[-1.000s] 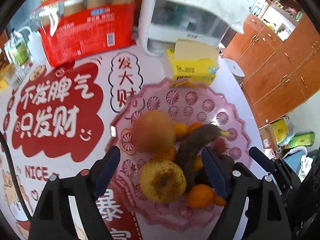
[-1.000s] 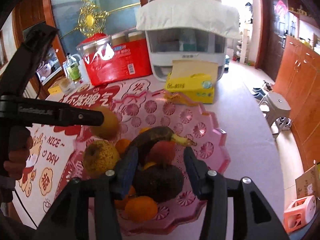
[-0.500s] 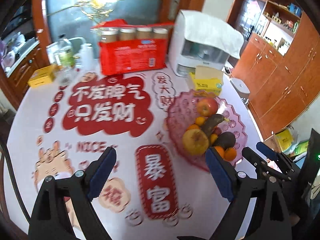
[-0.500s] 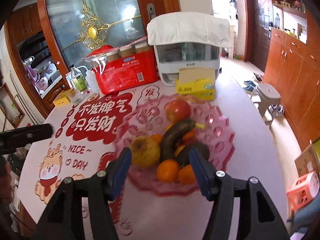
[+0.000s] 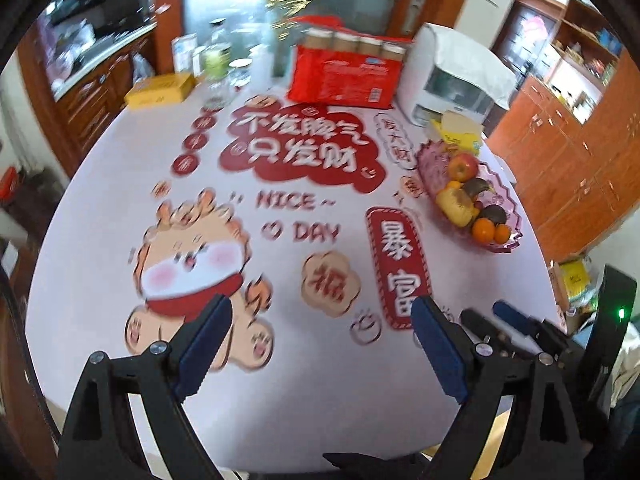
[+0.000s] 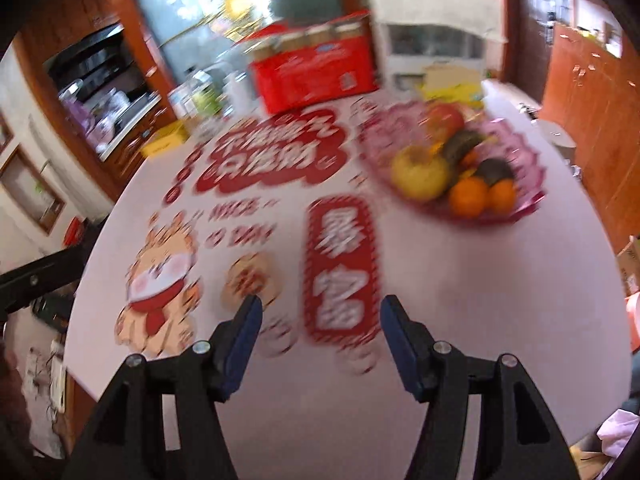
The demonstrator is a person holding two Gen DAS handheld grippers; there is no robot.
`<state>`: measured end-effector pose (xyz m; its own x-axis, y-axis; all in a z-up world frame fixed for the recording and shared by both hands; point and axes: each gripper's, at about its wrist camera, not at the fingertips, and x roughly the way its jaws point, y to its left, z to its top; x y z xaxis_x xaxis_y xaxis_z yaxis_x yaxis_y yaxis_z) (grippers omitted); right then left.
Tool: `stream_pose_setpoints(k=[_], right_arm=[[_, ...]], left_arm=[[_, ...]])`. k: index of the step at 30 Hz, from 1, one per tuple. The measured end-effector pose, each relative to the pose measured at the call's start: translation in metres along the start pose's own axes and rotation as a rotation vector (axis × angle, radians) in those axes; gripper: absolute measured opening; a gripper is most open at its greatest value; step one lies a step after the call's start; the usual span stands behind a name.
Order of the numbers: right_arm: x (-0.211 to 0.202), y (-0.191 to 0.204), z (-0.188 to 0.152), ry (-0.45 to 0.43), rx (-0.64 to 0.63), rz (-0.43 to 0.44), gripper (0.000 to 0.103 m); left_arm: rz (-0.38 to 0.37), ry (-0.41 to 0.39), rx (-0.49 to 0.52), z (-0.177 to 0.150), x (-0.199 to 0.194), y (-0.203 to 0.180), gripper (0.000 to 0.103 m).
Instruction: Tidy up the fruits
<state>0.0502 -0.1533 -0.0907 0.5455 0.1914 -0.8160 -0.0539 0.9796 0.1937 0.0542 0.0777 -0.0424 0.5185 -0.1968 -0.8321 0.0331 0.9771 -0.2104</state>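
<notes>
A pink scalloped fruit plate [image 5: 505, 196] [image 6: 524, 152] sits at the right side of the round table. It carries a red apple [image 5: 463, 167], a yellow pear [image 5: 453, 207] [image 6: 420, 172], a dark banana [image 5: 476, 187], an avocado [image 5: 494, 213] and two oranges [image 5: 485, 230] [image 6: 469, 197]. My left gripper [image 5: 318, 324] hangs wide open over the table's near edge, far from the plate, with nothing between its fingers. My right gripper [image 6: 320, 318] is open and empty too, over the near part of the table; it shows at the lower right [image 5: 516, 322] in the left wrist view.
The tablecloth [image 5: 304, 264] bears red printed characters and a cartoon animal. At the back stand a red pack of jars [image 5: 346, 76], a white covered appliance [image 5: 456, 80], a yellow tissue box [image 5: 460, 136], a yellow box [image 5: 162, 90] and bottles [image 5: 216, 68]. Wooden cabinets [image 5: 580, 148] line the right.
Both grippers have pulled back from right over the fruit plate to the table's near edge. The right jaws stand wider than a second ago. The fruit stays in the plate.
</notes>
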Motion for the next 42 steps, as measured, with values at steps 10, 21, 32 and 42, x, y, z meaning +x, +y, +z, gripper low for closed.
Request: stream_pose_setpoints(k=[10, 21, 32, 42], right_arm=[[-0.038, 0.049, -0.013, 0.068, -0.109, 0.087, 0.072], [-0.097, 0.055, 0.002, -0.062, -0.126, -0.006, 0.094], [-0.085, 0.032, -0.02, -0.039, -0.038, -0.029, 0.1], [-0.091, 0.028, -0.016, -0.107, -0.031, -0.043, 0.103]], left_arm=[[0.024, -0.007, -0.021, -0.023, -0.026, 0.012, 0.09], [0.078, -0.122, -0.037, -0.023, -0.053, -0.01, 0.091], [0.148, -0.121, -0.027, -0.028, -0.04, -0.025, 0.103], [0.204, -0.18, 0.035, -0.024, -0.047, -0.041, 0.103]])
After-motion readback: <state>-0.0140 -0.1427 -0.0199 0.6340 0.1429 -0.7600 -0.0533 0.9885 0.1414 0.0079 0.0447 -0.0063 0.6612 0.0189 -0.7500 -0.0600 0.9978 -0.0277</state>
